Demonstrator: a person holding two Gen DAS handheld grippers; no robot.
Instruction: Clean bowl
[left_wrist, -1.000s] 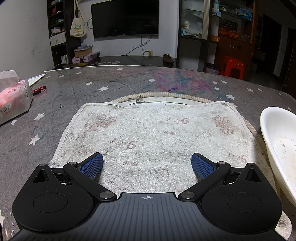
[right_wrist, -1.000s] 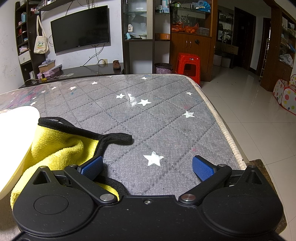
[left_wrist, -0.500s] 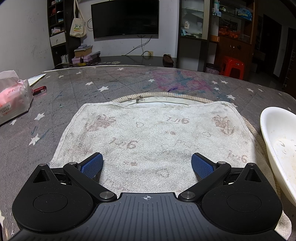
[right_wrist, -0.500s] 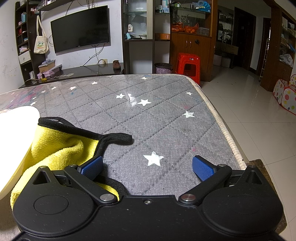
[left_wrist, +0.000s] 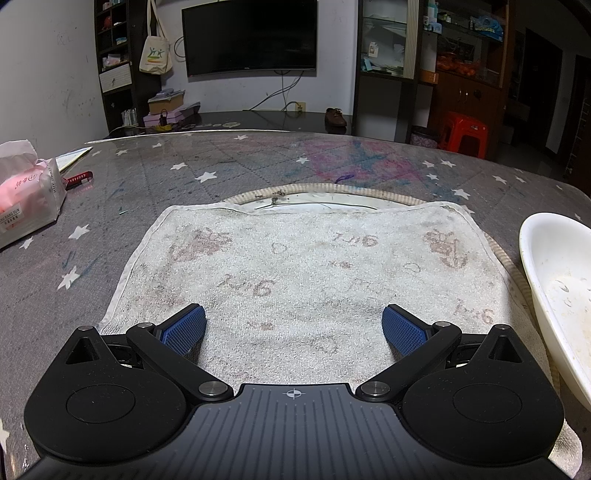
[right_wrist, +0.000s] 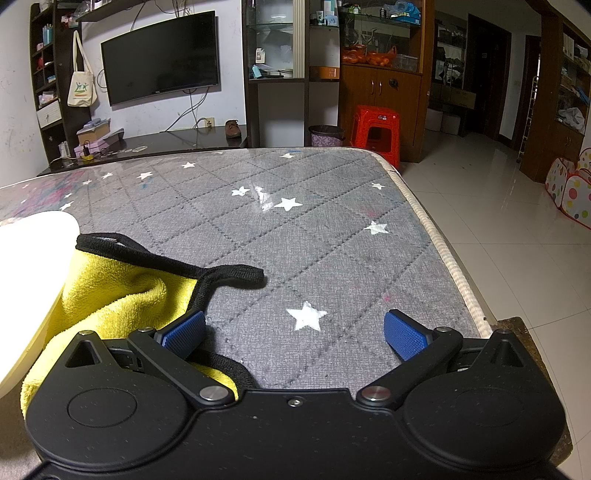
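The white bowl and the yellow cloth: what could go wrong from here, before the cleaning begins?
1. The white bowl lies tilted, leaning on the yellow cloth; pulling the cloth out could rock or slide it.
2. The bowl holds dried residue; tipping it might scatter crumbs on the white towel.
3. The cloth's black strap trails loose, so the open right gripper may catch only the strap.
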